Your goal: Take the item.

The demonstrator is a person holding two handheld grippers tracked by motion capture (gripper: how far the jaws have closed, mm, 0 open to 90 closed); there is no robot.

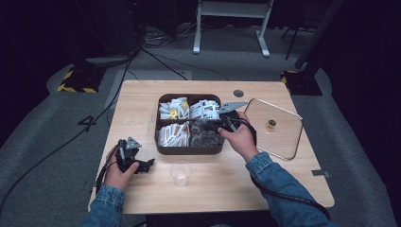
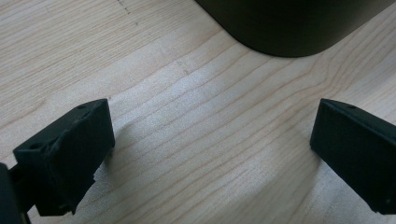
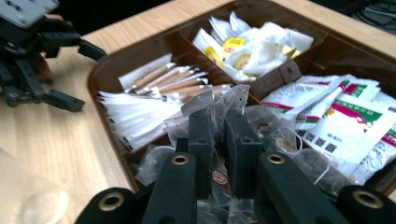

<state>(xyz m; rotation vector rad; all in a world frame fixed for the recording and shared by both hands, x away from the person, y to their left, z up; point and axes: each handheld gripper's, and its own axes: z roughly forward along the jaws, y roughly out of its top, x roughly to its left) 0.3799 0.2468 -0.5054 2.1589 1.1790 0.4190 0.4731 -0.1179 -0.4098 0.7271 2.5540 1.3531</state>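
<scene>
1. The right gripper (image 3: 218, 140) sits over the near right compartment of the brown tray (image 1: 189, 150), its jaws closed on a clear sachet (image 3: 219, 109) that stands up between the pads from a pile of like sachets.
2. The left gripper (image 1: 135, 158) rests on the wooden table (image 1: 142, 94) just outside the tray's near left corner, jaws wide apart with nothing between them.
3. A clear plastic cup (image 1: 181, 173) stands on the table in front of the tray, between the two hands; it looks like the likely place for the sachet.
4. The tray's lid (image 1: 274, 126) lies flat on the table to the right, clear of the work.
5. Risk: the grip seems to catch only the sachet's upper edge, so the thin film could slip out during a lift.
6. Risk: neighbouring sachets crowd against the pads; a second one may cling and come up too, or spill onto the table.
7. Risk: the cup is light and unheld; a sideways brush from the gripper could tip it.
8. Risk: a low exit path could snag the tray's wall or the divider.
</scene>
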